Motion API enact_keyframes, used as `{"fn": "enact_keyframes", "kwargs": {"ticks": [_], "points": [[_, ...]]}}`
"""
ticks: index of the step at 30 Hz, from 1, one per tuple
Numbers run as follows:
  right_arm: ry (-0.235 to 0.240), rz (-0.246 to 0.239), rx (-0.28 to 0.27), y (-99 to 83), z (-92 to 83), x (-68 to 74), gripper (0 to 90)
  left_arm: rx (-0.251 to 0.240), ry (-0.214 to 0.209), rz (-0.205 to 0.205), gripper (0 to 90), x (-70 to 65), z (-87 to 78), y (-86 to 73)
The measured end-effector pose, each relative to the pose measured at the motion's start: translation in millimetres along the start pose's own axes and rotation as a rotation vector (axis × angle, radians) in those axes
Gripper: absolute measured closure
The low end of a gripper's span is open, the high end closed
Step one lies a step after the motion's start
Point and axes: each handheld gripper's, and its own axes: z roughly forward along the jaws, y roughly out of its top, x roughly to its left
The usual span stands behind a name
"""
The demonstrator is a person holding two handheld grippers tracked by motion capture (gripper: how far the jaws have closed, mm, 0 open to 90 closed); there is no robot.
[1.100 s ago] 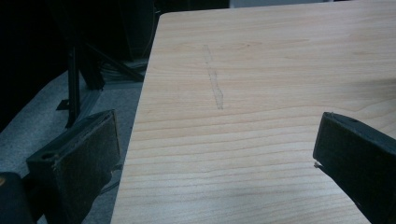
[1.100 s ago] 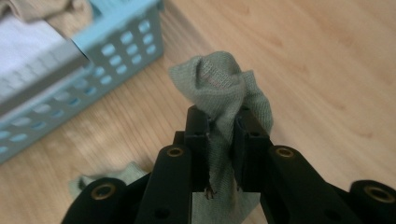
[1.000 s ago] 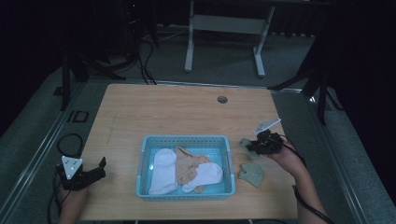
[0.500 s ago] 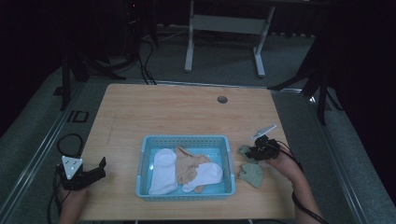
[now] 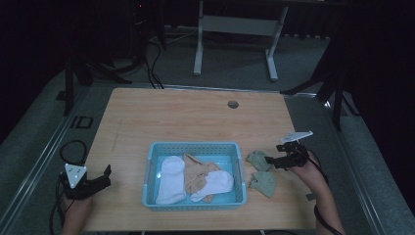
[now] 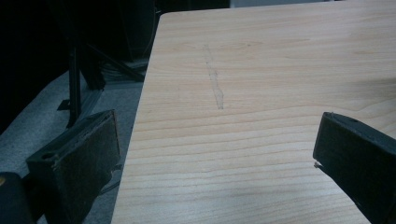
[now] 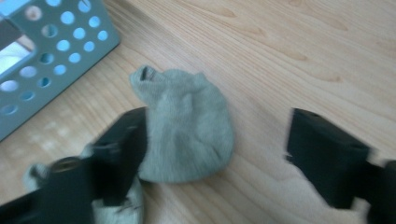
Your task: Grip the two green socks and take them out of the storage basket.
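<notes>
A light blue perforated basket (image 5: pixel 195 147) sits at the table's front middle, holding two white socks (image 5: pixel 171 178) and a tan one (image 5: pixel 198 175). Two grey-green socks lie on the wood right of it: one (image 5: pixel 258 159) by the basket's right wall, the other (image 5: pixel 264 182) nearer the front edge. My right gripper (image 5: pixel 276 160) is open, low over the upper green sock (image 7: pixel 191 125), its jaws spread wide around it; the second sock (image 7: pixel 119 205) peeks under the left jaw. My left gripper (image 5: pixel 100 178) rests open at the front left corner, nothing between its jaws (image 6: pixel 215 163).
The basket's corner (image 7: pixel 44 56) lies close to the left of the right gripper. A round cable hole (image 5: pixel 233 104) is at the table's far side. A faint scratch (image 6: pixel 215 84) marks the wood ahead of the left gripper. A desk frame (image 5: pixel 235 29) stands beyond the table.
My right gripper has moved left and down toward the green sock beside the basket. The left gripper has stayed where it was.
</notes>
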Motion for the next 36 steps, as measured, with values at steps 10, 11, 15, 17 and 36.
{"fn": "enact_keyframes", "kwargs": {"ticks": [10,11,15,17,36], "points": [[-0.125,0.102,-0.104,-29.3,-6.4,-16.1,11.4,0.002,-0.001,-0.002,0.3,0.1,0.1,0.0],[-0.137,0.112,-0.114,-32.1,-7.0,-17.4,11.3,0.002,-0.001,-0.003,0.4,0.1,0.1,0.0],[-0.205,0.16,-0.152,-44.4,-7.2,-22.1,10.8,0.002,-0.001,-0.001,0.4,0.1,0.0,0.0],[-0.233,0.187,-0.166,-51.1,-6.7,-24.7,10.7,0.001,0.0,-0.002,0.4,0.0,0.0,0.0],[-0.46,0.293,-0.213,-80.7,-2.7,-21.8,10.9,-0.007,-0.007,-0.002,0.3,0.2,-0.5,-0.4]]}}
